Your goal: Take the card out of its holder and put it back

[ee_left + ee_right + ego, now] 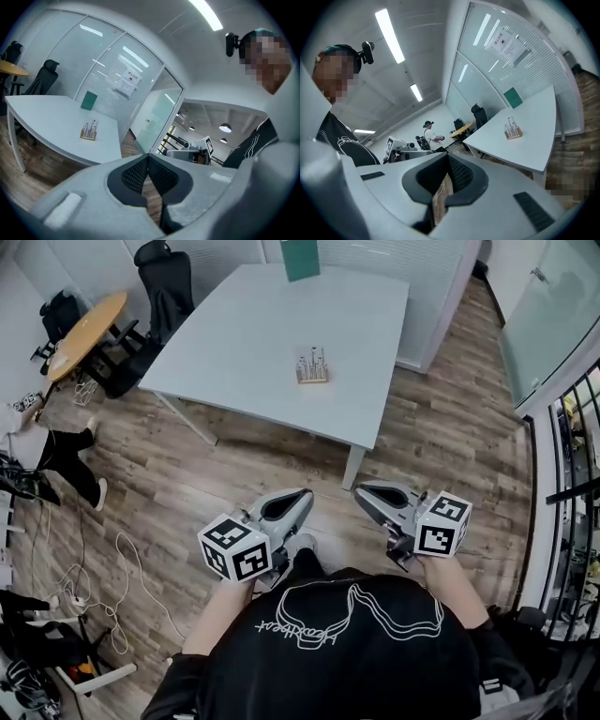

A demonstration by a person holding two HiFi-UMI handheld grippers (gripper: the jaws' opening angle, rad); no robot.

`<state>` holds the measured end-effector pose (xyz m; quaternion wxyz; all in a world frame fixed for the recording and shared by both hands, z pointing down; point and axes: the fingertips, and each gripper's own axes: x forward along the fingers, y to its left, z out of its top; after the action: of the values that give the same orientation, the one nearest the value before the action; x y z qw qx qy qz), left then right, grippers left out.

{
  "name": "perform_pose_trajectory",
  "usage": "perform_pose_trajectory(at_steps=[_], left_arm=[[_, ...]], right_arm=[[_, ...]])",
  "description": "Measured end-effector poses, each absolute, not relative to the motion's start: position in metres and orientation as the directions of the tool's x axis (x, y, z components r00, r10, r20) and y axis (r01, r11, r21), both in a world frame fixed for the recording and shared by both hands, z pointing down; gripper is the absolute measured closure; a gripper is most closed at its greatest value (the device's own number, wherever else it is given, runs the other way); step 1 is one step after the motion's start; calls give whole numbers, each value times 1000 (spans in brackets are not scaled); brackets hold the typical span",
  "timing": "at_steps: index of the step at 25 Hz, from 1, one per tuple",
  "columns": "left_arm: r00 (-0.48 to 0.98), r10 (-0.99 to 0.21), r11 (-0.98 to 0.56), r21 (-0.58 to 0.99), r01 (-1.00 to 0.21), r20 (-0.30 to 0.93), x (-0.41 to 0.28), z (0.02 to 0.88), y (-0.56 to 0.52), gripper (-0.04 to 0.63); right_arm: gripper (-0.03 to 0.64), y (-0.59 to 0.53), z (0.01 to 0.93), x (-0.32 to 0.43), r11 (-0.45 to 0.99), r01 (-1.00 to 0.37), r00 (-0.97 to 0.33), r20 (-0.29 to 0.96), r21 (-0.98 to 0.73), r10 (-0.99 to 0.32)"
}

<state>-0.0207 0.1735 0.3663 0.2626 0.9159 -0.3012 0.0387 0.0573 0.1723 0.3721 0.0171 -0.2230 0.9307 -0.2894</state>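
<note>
Though ahead, holder (312, 367) beyond hand-held grippers (303, 495) (362, 489)

The left hand-held gripper (147, 158) has its jaws closed tip to tip, with nothing between them. Off to the left, a white counter (51, 112) carries a small wooden holder (88, 132) with thin pieces standing in it. A green board (88, 100) stands upright near the far edge. A black chair (44, 77) sits behind. The right hand-held gripper (171, 153) shows just past the jaws.
</note>
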Motion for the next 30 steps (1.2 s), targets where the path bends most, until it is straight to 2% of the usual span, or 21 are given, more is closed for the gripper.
perform_pose_trajectory(at_steps=[6,11,19,24,30], left_arm=[[811,-517,-683,440,-583,274,-84,385,72,581],[831,-481,-693,458,-556,280,-104,395,26,581],[852,-448,-701,486,-522,270,-79,398,-35,582],[832,-472,-681,478,-554,291,-69,395,-73,581],[794,-523,-626,493,-605,310,-65,404,-127,581]], right_arm=[[611,74,394,2,662,-455,-871,145,-596,-469],[611,34,396,-10,626,-483,-843,130,-612,-523],[611,-36,394,15,617,-535,-814,155,-577,-560],[611,-92,398,35,617,-565,-803,194,-548,-564],[611,-164,408,52,593,-552,-803,183,-586,-567]])
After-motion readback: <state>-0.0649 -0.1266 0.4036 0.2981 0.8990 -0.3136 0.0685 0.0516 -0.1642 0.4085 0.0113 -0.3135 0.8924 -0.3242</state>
